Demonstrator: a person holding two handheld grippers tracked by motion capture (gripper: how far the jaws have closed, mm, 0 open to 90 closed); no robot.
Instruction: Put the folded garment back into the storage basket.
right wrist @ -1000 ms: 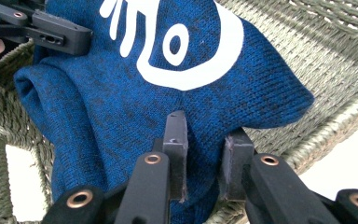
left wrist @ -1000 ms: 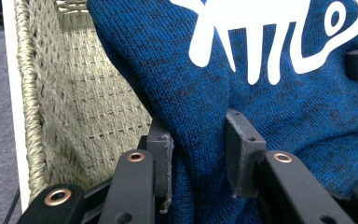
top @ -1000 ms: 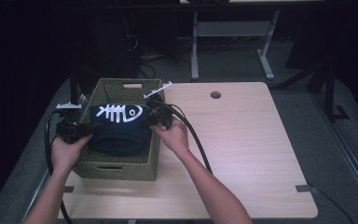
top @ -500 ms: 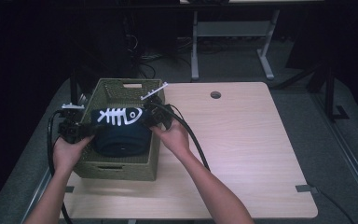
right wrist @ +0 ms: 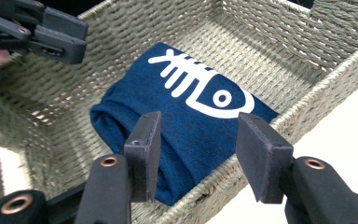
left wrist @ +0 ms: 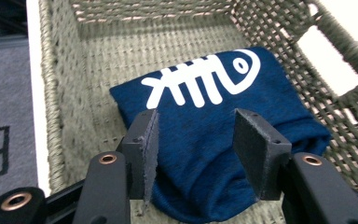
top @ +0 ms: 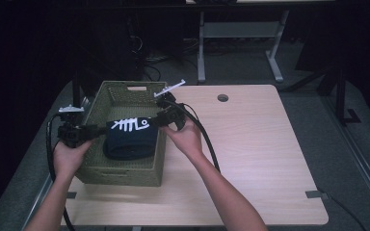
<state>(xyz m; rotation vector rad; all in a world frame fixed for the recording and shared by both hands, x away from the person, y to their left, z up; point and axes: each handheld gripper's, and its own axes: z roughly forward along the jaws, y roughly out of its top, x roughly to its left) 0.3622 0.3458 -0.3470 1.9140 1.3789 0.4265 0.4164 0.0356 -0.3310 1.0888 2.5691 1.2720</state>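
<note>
From the high view, a folded navy T-shirt (top: 129, 138) with a white fish-skeleton print lies inside the woven basket (top: 101, 98) on the left part of the table (top: 260, 159), resting on the basket floor toward its near end. The left hand-held gripper (top: 96, 130) sits at the shirt's left edge and the right hand-held gripper (top: 157, 121) at its right edge, over the basket's right rim; both have let go. Against the earlier frames, the shirt has sunk: a second ago it hung stretched between the two grippers above the rim, and now it sits lower, slack, with the jaws having just been opening on both sides and the hands barely shifted. In the left gripper view, the jaws stand partly apart with the shirt (left wrist: 214, 140) below and beyond them, the pads not pressing on the cloth; the bundle lies between the basket walls (left wrist: 60, 93). In the right gripper view, the jaws are likewise parted over the shirt's near fold (right wrist: 186, 135), nothing pinched, and the left hand-held gripper (right wrist: 58, 39) shows at the far upper left. I judge the shirt light, soft and limp: it will sag and unfold if lifted by one point, and its knit is not slippery. The best hold would be on the thick rolled edges at its two ends, pinching all the layers together.
</note>
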